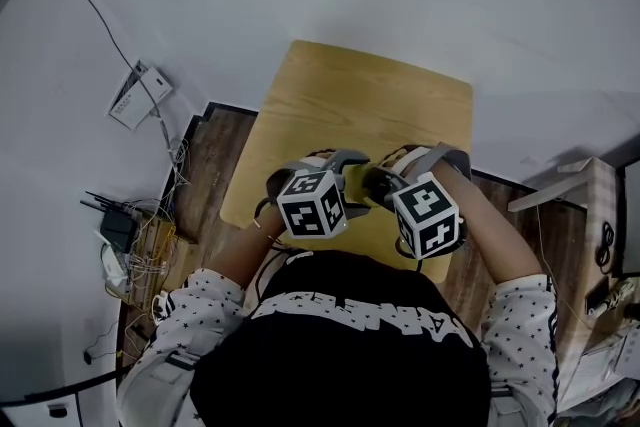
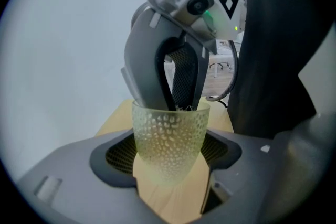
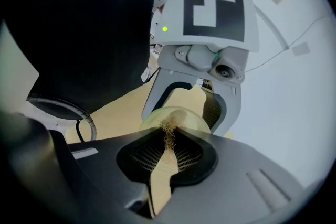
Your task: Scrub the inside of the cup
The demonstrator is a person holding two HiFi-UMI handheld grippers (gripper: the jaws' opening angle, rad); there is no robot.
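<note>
A translucent yellow-green cup [image 2: 168, 134] with a dimpled wall sits between the pads of my left gripper [image 2: 168, 150], which is shut on it. In the head view the cup [image 1: 366, 215] shows only as a yellow patch between the two marker cubes, above the table's near edge. My right gripper [image 2: 174, 96] reaches down into the cup's mouth. In the right gripper view its jaws [image 3: 169, 139] are shut on a thin tuft of brownish scrubbing fibre [image 3: 169, 132], right at the cup's rim [image 3: 181, 115]. The left gripper [image 3: 191, 107] frames the cup from behind.
A light wooden table [image 1: 360, 105] stands under both grippers. To its left lie cables and a black router [image 1: 120, 225] and a white box [image 1: 138, 95]. A wooden stand [image 1: 590, 205] is at the right. The person's black torso fills the near side.
</note>
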